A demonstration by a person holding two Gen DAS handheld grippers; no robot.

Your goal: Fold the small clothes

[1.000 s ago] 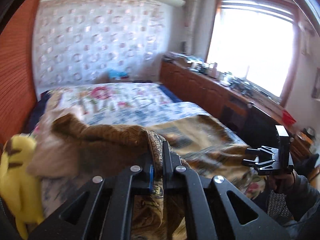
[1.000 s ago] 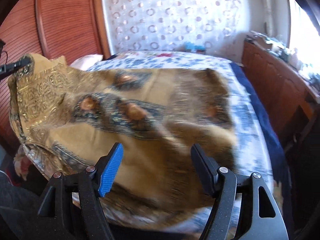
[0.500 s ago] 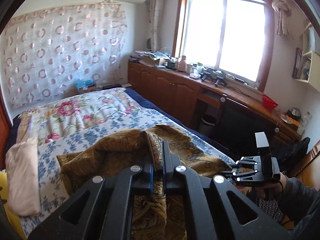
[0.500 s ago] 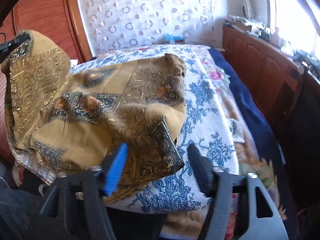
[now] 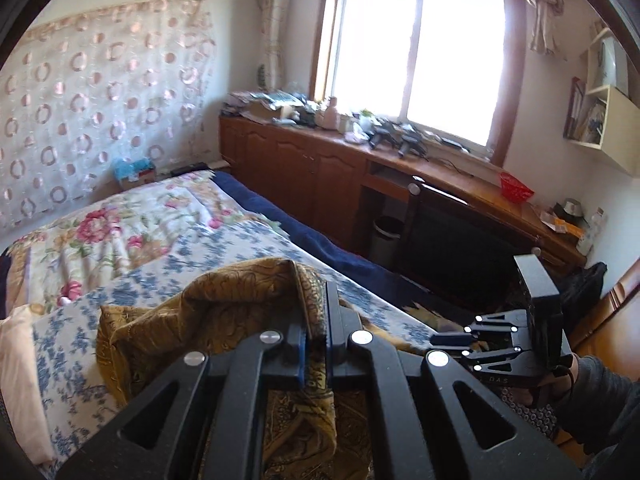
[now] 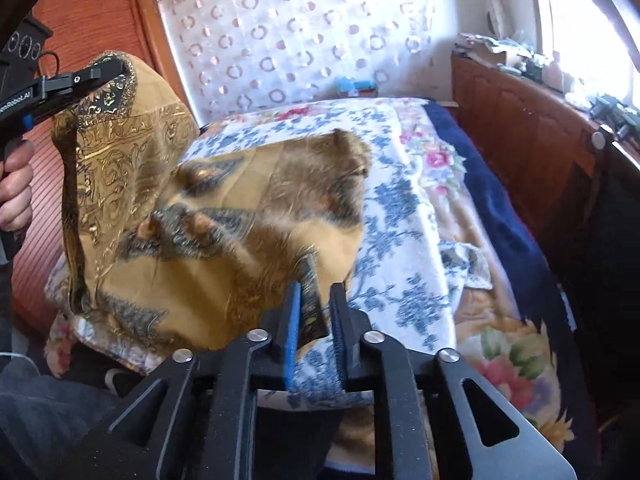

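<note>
A mustard-gold patterned cloth (image 6: 248,216) lies partly spread on the bed's blue-flowered sheet (image 6: 400,240). My left gripper (image 5: 316,300) is shut on one edge of the cloth (image 5: 208,320). In the right wrist view the left gripper (image 6: 118,67) holds that corner high at the upper left, and the fabric hangs down from it. My right gripper (image 6: 316,292) is at the bed's near edge. Its jaws are closing with the cloth's near dark-bordered corner between them, and a gap still shows beside the pads. The right gripper (image 5: 436,338) also shows at lower right in the left wrist view.
A wooden cabinet run (image 5: 304,176) with a cluttered top stands along the bed's right side under the window, with a bin (image 5: 386,232) below it. A pink pillow (image 5: 20,380) lies at the left. Red-brown wood panelling (image 6: 88,12) is behind the raised cloth. A person's hand (image 6: 16,188) grips the left handle.
The left gripper has carried its cloth edge up and across, turning toward the window. The right jaws have narrowed from wide open to close around the cloth's near corner.
</note>
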